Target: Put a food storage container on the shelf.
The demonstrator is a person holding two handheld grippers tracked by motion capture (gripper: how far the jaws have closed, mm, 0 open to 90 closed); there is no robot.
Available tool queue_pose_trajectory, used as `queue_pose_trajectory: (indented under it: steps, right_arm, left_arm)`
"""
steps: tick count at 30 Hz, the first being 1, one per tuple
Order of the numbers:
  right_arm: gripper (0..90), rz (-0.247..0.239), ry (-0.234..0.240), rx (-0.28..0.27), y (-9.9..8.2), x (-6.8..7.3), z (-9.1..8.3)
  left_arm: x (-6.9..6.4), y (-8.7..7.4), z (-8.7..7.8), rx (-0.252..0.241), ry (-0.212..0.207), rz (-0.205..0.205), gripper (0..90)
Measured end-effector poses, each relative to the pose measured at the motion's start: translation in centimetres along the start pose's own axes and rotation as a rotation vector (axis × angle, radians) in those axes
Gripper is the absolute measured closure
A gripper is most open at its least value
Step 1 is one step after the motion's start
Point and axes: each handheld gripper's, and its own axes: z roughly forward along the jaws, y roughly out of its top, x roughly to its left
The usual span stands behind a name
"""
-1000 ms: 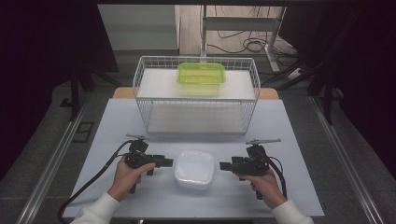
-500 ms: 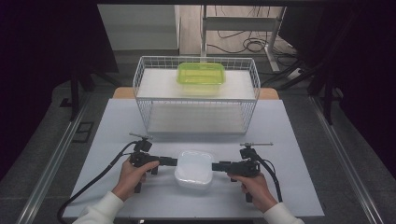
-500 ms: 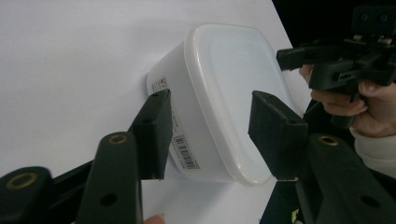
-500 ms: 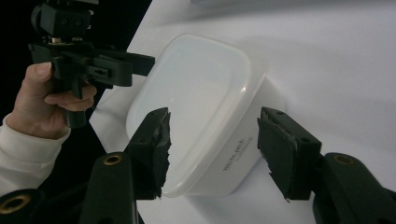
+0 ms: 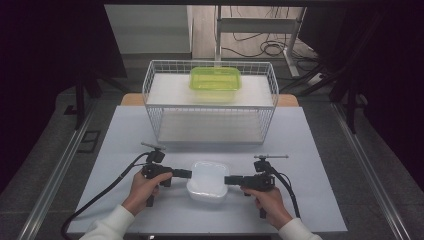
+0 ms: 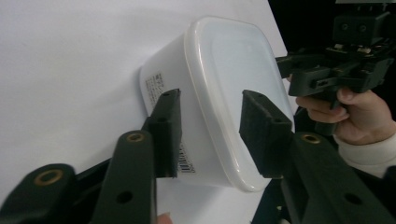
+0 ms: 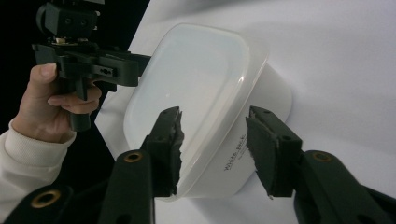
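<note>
A white lidded plastic container (image 5: pixel 207 181) sits on the white table near the front, between my two hands. My left gripper (image 5: pixel 189 174) reaches in from the container's left and my right gripper (image 5: pixel 226 180) from its right. In the left gripper view the jaws straddle the container's (image 6: pixel 219 93) end, one pad beside the labelled wall and one over the lid; I see no firm press. In the right gripper view the container (image 7: pixel 201 93) also lies between the jaws, with a gap at the right pad (image 7: pixel 268 151). Both grippers' jaws have just been closing.
A white wire basket (image 5: pixel 210 106) stands at the back of the table with a lime green lidded container (image 5: pixel 215 79) inside it. Cables trail from both grippers toward the front edge. Dark floor and furniture legs surround the table (image 5: pixel 125 145).
Both grippers have moved inward to the white container from either side, and their jaws have narrowed around its ends. The container has not visibly shifted.
</note>
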Motion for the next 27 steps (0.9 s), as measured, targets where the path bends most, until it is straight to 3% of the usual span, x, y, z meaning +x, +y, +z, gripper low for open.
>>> queue_pose_trajectory:
  steps: [3, 10, 16, 27]
  right_arm:
    - [60.7, 0.027, 0.004, -0.001, -0.2, -0.1, 0.2]
    - [70.6, 0.150, 0.058, -0.048, -0.6, -0.8, 0.0]
    - [73.5, 0.158, 0.064, -0.054, -0.7, -0.5, -0.2]
    - [80.0, 0.107, 0.076, -0.095, -0.6, 0.0, -0.9]
  left_arm:
    - [0.1, -0.1, 0.3, 0.006, -0.020, -0.019, 68.0]
    - [-0.2, -0.2, 0.1, -0.002, -0.007, -0.036, 70.8]
    - [-0.7, -0.4, -0.2, -0.014, 0.002, -0.027, 72.8]
    - [-1.3, -0.4, -0.9, -0.042, 0.005, 0.008, 79.6]
